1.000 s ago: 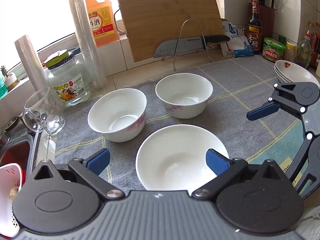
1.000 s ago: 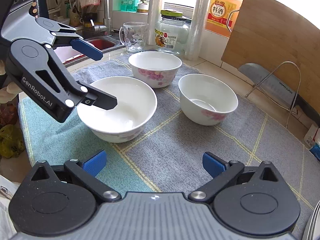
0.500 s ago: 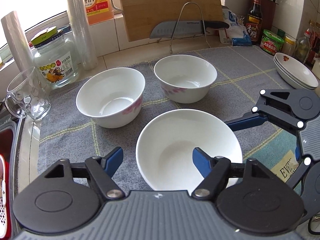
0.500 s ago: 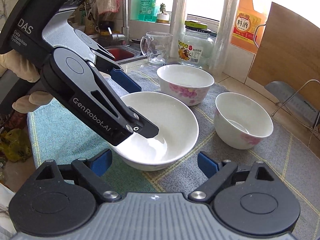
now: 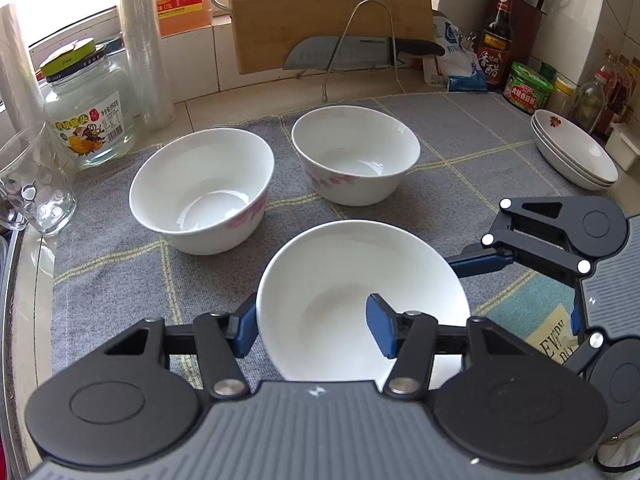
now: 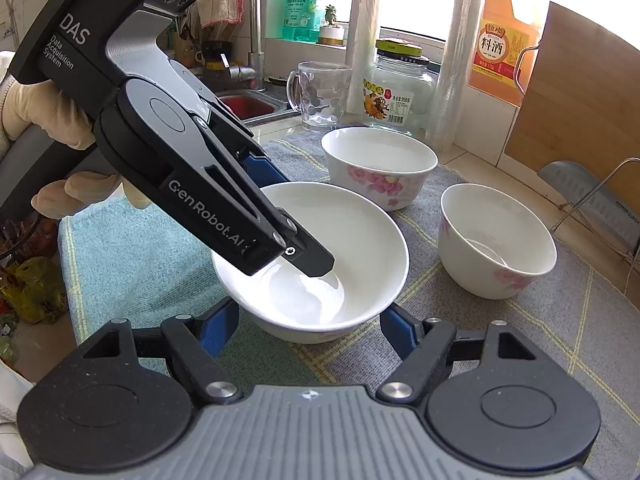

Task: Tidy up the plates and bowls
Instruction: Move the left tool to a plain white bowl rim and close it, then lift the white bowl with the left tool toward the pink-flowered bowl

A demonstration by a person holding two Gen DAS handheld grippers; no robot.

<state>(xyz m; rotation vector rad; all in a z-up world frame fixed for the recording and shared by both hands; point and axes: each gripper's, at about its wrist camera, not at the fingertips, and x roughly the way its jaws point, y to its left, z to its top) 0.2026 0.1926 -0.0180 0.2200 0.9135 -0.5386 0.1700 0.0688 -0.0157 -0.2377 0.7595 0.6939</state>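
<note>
Since the earlier frame the left gripper (image 5: 312, 328) has closed onto the rim of the near wide bowl (image 5: 352, 292), front of the grey mat (image 5: 460, 148). Right gripper (image 6: 308, 328) gapes wide around it, pads clear. Three bowls, two stacked plates (image 5: 576, 156).
</note>
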